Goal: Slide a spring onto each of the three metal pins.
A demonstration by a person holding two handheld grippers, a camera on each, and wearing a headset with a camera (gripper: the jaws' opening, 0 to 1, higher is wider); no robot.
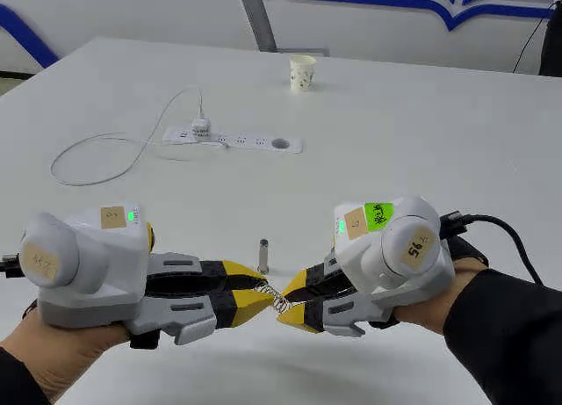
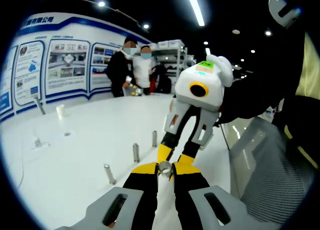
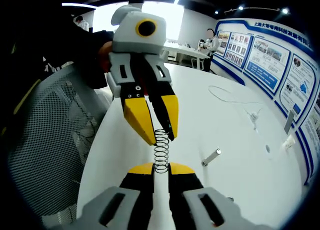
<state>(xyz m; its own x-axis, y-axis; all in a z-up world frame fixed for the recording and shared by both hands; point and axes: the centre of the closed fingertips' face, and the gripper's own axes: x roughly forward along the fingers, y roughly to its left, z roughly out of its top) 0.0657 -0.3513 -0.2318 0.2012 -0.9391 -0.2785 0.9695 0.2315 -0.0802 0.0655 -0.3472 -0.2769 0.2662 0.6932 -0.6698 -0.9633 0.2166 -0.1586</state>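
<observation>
A small steel spring (image 1: 277,300) is stretched between the two grippers just above the white table (image 1: 395,141). My left gripper (image 1: 266,300) is shut on one end of it and my right gripper (image 1: 290,301) is shut on the other. In the right gripper view the spring (image 3: 161,150) runs from my own yellow tips (image 3: 161,168) up to the left gripper (image 3: 161,136). One metal pin (image 1: 262,256) stands upright just behind the tips. The left gripper view shows three bare pins in a row (image 2: 109,174) (image 2: 135,152) (image 2: 154,138) to the left of the spring's end (image 2: 165,167).
A white power strip (image 1: 233,141) with a looping white cable (image 1: 97,155) lies mid-table. A paper cup (image 1: 302,72) stands at the back. A mesh chair (image 3: 55,125) sits beside the table's near edge. People stand in the background (image 2: 132,65).
</observation>
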